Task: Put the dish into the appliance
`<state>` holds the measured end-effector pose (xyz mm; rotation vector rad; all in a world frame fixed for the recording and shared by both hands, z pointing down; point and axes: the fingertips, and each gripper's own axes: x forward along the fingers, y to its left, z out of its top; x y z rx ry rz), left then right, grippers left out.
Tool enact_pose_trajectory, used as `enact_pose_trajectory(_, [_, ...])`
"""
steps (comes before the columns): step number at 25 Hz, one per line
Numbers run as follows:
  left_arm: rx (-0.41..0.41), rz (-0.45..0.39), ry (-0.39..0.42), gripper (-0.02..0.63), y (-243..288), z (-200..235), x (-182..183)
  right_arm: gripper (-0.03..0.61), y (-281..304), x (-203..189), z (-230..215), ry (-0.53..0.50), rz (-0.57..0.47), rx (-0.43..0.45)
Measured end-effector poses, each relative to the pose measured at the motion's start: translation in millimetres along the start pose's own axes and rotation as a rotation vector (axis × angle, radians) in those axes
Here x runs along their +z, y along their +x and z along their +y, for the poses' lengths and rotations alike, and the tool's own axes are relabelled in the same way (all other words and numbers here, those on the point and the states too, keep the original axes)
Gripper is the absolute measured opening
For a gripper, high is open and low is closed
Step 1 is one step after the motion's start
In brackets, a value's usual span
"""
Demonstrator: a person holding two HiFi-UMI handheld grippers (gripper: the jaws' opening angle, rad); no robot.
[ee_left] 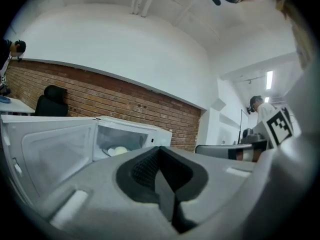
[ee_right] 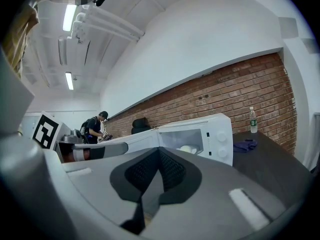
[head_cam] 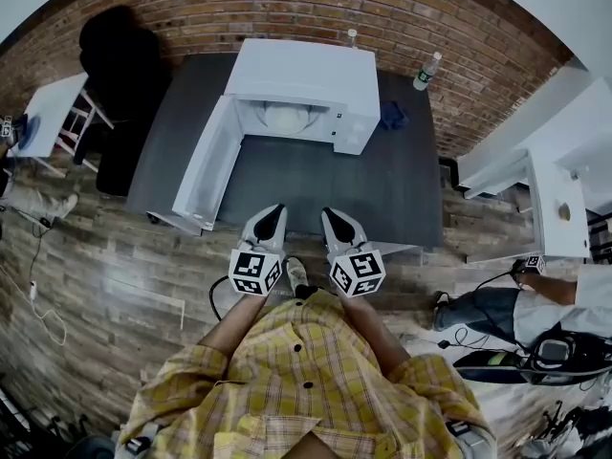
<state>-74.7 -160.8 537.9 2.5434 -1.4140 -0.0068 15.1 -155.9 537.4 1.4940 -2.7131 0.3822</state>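
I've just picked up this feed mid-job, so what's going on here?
A person in a yellow checked shirt stands at the dark table with a tool in each hand. The left tool and the right tool are both shut and empty, held side by side at the table's near edge. The white microwave has its door swung open, and a white dish already sits inside. The door is not yet closed.

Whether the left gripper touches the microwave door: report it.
Apart. Head view shows bare tabletop between the left gripper and the open microwave door.
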Motion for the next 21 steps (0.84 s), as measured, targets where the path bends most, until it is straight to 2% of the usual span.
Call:
enact_pose_trajectory(11, [0.023, 0.007, -0.023, 0.0, -23.0, -9.5, -8.5, 0.003, -14.6, -4.4, 14.8, -0.012, 0.004, 0.007])
enact_pose_trajectory(21, [0.039, -0.006, -0.01, 0.0, -47.3, -18.6, -10.0, 0.003, -29.6, -10.1, 37.1, -0.026, -0.003, 0.026])
